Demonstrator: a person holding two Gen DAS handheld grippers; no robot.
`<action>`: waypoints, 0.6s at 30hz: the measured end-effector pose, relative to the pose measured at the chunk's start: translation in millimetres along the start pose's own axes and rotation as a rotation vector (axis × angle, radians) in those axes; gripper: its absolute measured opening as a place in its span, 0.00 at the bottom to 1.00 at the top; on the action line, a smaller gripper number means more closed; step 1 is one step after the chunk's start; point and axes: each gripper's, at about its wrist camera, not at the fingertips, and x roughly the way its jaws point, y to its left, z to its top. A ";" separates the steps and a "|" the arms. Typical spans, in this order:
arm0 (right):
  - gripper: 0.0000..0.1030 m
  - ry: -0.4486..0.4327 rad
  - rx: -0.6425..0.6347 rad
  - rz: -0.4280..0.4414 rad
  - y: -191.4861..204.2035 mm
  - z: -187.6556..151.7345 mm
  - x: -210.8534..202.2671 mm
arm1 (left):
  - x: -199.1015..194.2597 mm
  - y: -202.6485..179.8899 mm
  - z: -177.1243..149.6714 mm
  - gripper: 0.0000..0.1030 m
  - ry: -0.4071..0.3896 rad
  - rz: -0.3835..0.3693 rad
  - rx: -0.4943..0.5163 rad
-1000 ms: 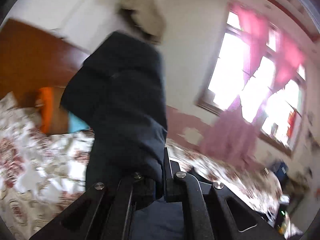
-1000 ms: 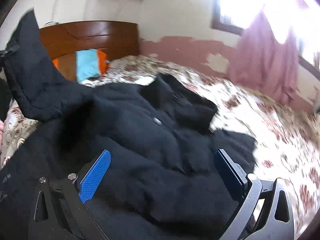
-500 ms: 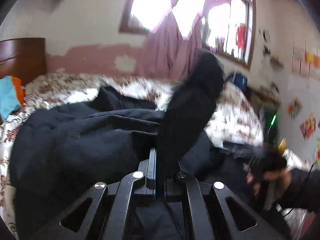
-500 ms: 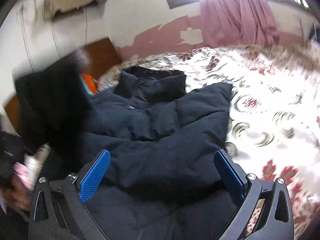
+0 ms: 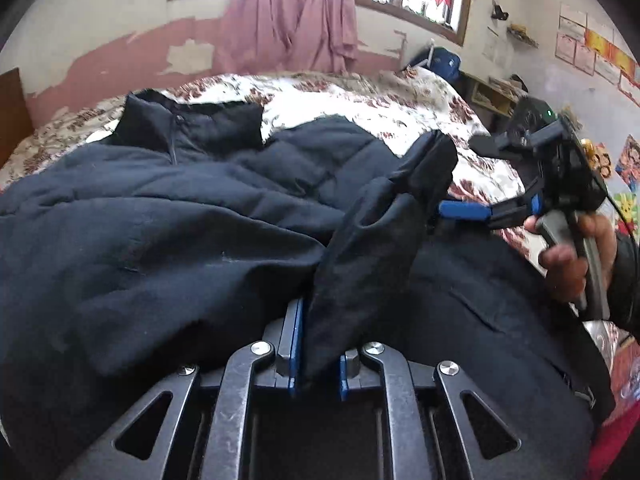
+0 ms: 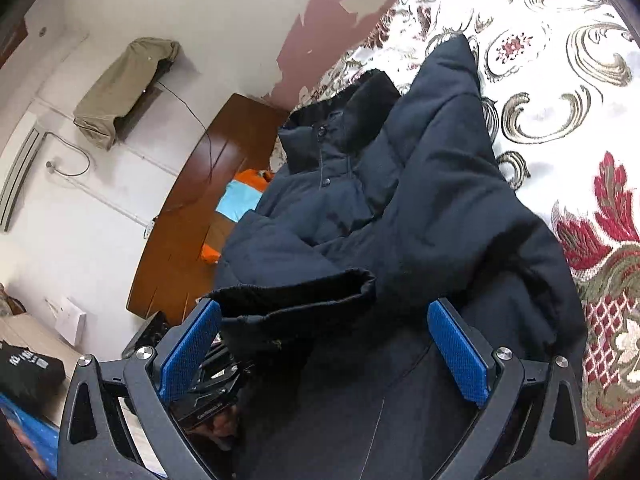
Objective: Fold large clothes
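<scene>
A dark navy padded jacket [image 5: 160,232] lies spread on the floral bed cover [image 5: 360,108], collar [image 5: 188,128] toward the far wall. One sleeve [image 5: 376,248] is drawn across the jacket's body. It runs between the jaws of my left gripper [image 5: 318,340], which are opening while the fabric still fills the gap. Its cuff [image 6: 296,296] sits just ahead of my right gripper [image 6: 324,350], which is wide open and holds nothing. From the left wrist camera, that right gripper [image 5: 468,178] hovers at the cuff, held by a hand [image 5: 572,256].
A wooden headboard [image 6: 192,208] stands behind the jacket, with orange and blue cloth [image 6: 240,196] against it. A beige-covered unit [image 6: 124,88] hangs on the wall. Pink curtains [image 5: 288,20] and a cluttered shelf [image 5: 496,92] lie past the bed.
My left gripper swung the sleeve from high in the air down and across the jacket. My right gripper rolled and dropped toward the cuff, staying open.
</scene>
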 end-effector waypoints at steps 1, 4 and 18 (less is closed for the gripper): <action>0.99 0.016 -0.020 -0.020 2.9 -4.0 3.1 | 0.2 2.4 1.0 0.14 0.003 -0.016 -0.005; 0.99 0.049 -0.069 -0.076 11.8 -9.4 14.7 | -1.9 1.3 1.4 0.26 0.023 -0.083 0.004; 0.61 0.138 -0.307 -0.525 49.9 -31.8 53.4 | -56.0 34.4 14.5 0.86 -0.200 0.033 -0.109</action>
